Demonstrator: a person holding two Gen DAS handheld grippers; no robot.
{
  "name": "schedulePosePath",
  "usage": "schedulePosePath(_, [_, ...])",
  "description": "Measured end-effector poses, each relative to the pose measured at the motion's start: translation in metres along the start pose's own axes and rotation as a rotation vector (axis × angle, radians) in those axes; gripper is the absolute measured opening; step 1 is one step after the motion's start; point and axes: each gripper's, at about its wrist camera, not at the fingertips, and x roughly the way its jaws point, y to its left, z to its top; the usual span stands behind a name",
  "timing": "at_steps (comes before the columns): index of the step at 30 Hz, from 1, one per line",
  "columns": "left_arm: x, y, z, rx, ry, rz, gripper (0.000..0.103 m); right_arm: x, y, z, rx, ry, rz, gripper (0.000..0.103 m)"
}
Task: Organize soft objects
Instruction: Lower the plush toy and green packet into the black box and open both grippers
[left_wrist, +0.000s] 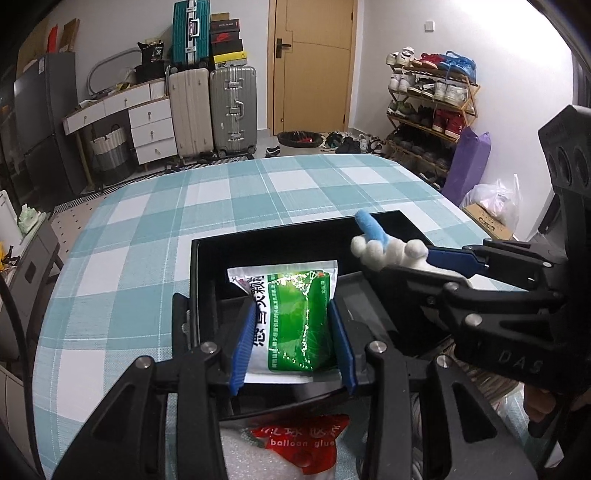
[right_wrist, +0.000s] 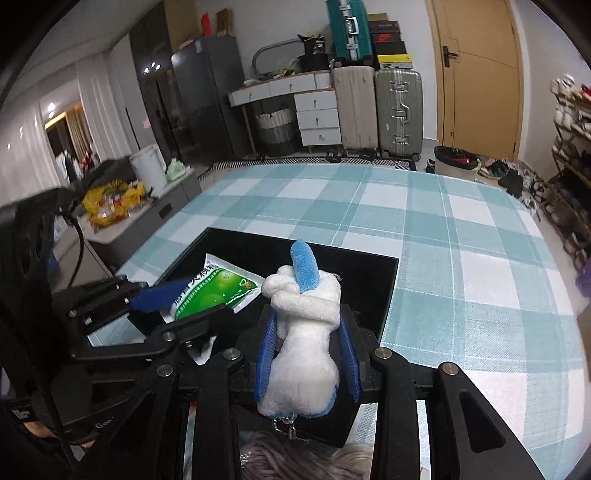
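Observation:
My left gripper (left_wrist: 291, 341) is shut on a green and white pouch (left_wrist: 291, 317) and holds it over the open black box (left_wrist: 258, 243). The pouch also shows in the right wrist view (right_wrist: 218, 290). My right gripper (right_wrist: 308, 332) is shut on a white and blue plush toy (right_wrist: 306, 332), held over the right side of the black box (right_wrist: 369, 266). In the left wrist view the plush toy (left_wrist: 384, 245) sticks out of the right gripper (left_wrist: 443, 260) above the box's right edge.
A red and white "balloon glue" bag (left_wrist: 295, 443) lies on the table near me, below the left gripper. Grey yarn-like stuff (right_wrist: 295, 458) lies below the right gripper. The checked tablecloth (left_wrist: 221, 192) stretches beyond the box. Suitcases (left_wrist: 214, 110) and a shoe rack (left_wrist: 428, 99) stand behind.

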Motion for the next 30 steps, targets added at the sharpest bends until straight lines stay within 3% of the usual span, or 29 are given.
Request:
schedulePosePath(12, [-0.003, 0.0, 0.001, 0.013, 0.048, -0.016, 0.039, 0.004, 0.006, 0.001, -0.041, 0.071, -0.018, 0.032])
schedulePosePath(22, [-0.011, -0.001, -0.004, 0.038, 0.039, -0.012, 0.041, -0.009, 0.01, -0.008, -0.037, 0.052, 0.025, 0.036])
schedulePosePath(24, [-0.015, -0.002, -0.005, 0.043, 0.028, -0.017, 0.047, -0.02, 0.01, -0.011, -0.044, 0.012, 0.031, 0.049])
schedulePosePath(26, [-0.022, -0.002, -0.005, 0.046, 0.003, -0.023, 0.062, -0.034, 0.01, -0.012, -0.043, -0.025, 0.02, 0.055])
schedulePosePath(28, [-0.032, -0.001, -0.005, 0.034, -0.028, -0.034, 0.068, -0.048, 0.008, -0.014, -0.034, -0.051, 0.002, 0.07])
schedulePosePath(30, [-0.042, 0.001, -0.006, 0.013, -0.045, -0.034, 0.085, -0.064, 0.005, -0.018, -0.011, -0.076, -0.017, 0.099])
